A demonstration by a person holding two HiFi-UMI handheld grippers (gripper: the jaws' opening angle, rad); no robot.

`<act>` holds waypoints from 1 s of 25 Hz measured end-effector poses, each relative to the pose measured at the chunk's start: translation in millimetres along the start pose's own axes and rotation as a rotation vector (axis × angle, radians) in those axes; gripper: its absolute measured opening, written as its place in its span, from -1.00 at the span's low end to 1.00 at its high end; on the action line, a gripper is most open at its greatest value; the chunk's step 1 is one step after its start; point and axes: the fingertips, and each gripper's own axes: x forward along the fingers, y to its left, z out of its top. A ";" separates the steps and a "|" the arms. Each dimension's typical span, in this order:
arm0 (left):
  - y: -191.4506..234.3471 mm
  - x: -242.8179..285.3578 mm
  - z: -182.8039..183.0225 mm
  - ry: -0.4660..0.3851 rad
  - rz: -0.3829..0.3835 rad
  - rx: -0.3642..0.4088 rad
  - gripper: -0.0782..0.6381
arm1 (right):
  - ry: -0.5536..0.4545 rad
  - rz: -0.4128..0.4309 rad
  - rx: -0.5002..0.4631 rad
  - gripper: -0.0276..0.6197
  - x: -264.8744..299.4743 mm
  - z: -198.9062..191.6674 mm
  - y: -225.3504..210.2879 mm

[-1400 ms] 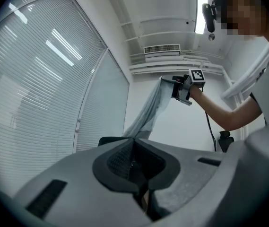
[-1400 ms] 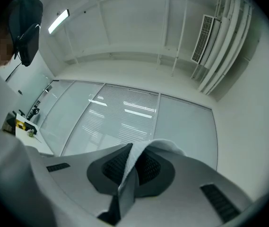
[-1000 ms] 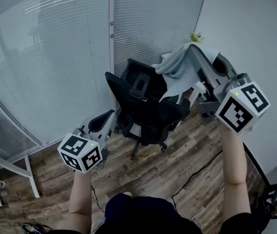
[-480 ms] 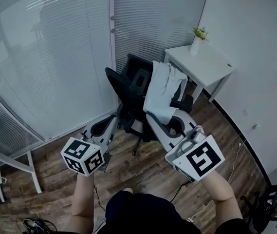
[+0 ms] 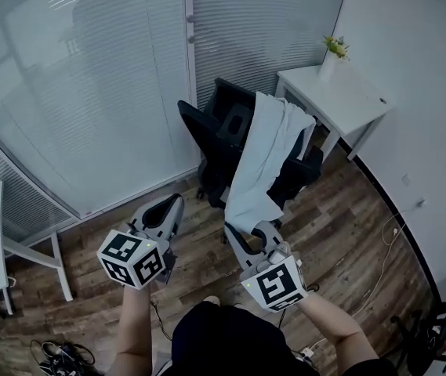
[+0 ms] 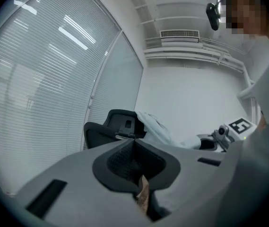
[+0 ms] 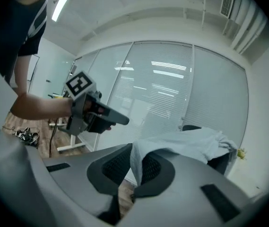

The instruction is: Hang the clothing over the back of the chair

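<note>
Grippers first, from the left. Left gripper (image 5: 169,204) low over the wooden floor (image 5: 348,233), much where it hung half a second ago, jaws closed tip to tip on themselves, well apart from the clothing (image 5: 263,153) and off to its left. Right gripper (image 5: 248,230) dropped and drawn back toward the body since then: a second ago raised high at the right with the cloth bunched above the chair, half a second ago level with the seat, now down near the left one. Jaws clamped on the lower edge of the clothing, with a fold of pale fabric pinched between them in the right gripper view. From that grip, stretched up and away as a long pale band to the black chair (image 5: 211,128), lying over its back, longer and straighter than before. Further right, white desk (image 5: 356,108) against the wall, close behind the chair, with a small potted plant (image 5: 334,47) at its far corner.
</note>
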 end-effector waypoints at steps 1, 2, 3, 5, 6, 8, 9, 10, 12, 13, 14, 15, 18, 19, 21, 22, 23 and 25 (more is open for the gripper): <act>2.1 0.3 -3.5 0.007 0.004 -0.006 -0.75 | 0.022 -0.012 -0.039 -0.82 4.8 -15.3 2.7; 4.0 0.8 -7.2 0.014 0.008 -0.012 -0.75 | 0.052 -0.028 -0.077 -0.82 9.3 -31.4 5.5; 5.4 1.5 -11.2 0.022 0.011 -0.018 -0.75 | 0.085 -0.044 -0.116 -0.82 13.7 -47.9 8.6; 7.2 3.6 -20.6 0.039 0.014 -0.032 -0.75 | 0.145 -0.064 -0.181 -0.82 21.7 -80.0 15.1; 7.7 5.0 -25.9 0.049 0.015 -0.038 -0.75 | 0.167 -0.070 -0.199 -0.82 25.4 -95.1 18.0; 9.0 7.6 -37.5 0.071 0.017 -0.053 -0.75 | 0.195 -0.089 -0.202 -0.82 32.8 -123.4 19.7; 9.6 8.5 -43.5 0.083 0.017 -0.061 -0.75 | 0.205 -0.107 -0.184 -0.82 36.7 -136.8 17.4; 10.0 9.1 -49.4 0.096 0.018 -0.070 -0.75 | 0.213 -0.127 -0.150 -0.82 40.6 -150.0 13.4; 10.7 9.8 -60.9 0.121 0.020 -0.084 -0.75 | 0.231 -0.156 -0.067 -0.82 49.1 -175.6 4.5; 11.5 10.2 -66.6 0.134 0.022 -0.091 -0.75 | 0.245 -0.161 -0.040 -0.82 53.8 -188.2 1.6; 12.6 10.6 -72.1 0.147 0.025 -0.096 -0.75 | 0.261 -0.160 -0.027 -0.82 58.4 -200.7 0.8; 13.6 10.9 -77.5 0.161 0.028 -0.102 -0.75 | 0.279 -0.157 -0.023 -0.82 62.3 -212.9 1.4; 16.6 13.2 -91.8 0.194 0.034 -0.115 -0.75 | 0.339 -0.128 0.007 -0.82 71.6 -249.2 5.0; 17.6 14.7 -96.0 0.203 0.035 -0.117 -0.75 | 0.371 -0.104 0.033 -0.82 74.8 -262.6 8.0; 18.7 17.2 -104.0 0.221 0.038 -0.119 -0.75 | 0.433 -0.043 0.087 -0.83 79.5 -287.5 19.4; 18.5 18.1 -107.5 0.229 0.040 -0.120 -0.75 | 0.446 -0.033 0.109 -0.83 80.0 -296.1 24.7; 17.9 18.9 -110.8 0.236 0.040 -0.123 -0.75 | 0.447 -0.042 0.130 -0.83 79.4 -301.9 27.8; 16.9 21.2 -116.5 0.249 0.040 -0.128 -0.75 | 0.441 -0.076 0.187 -0.82 77.5 -309.1 30.9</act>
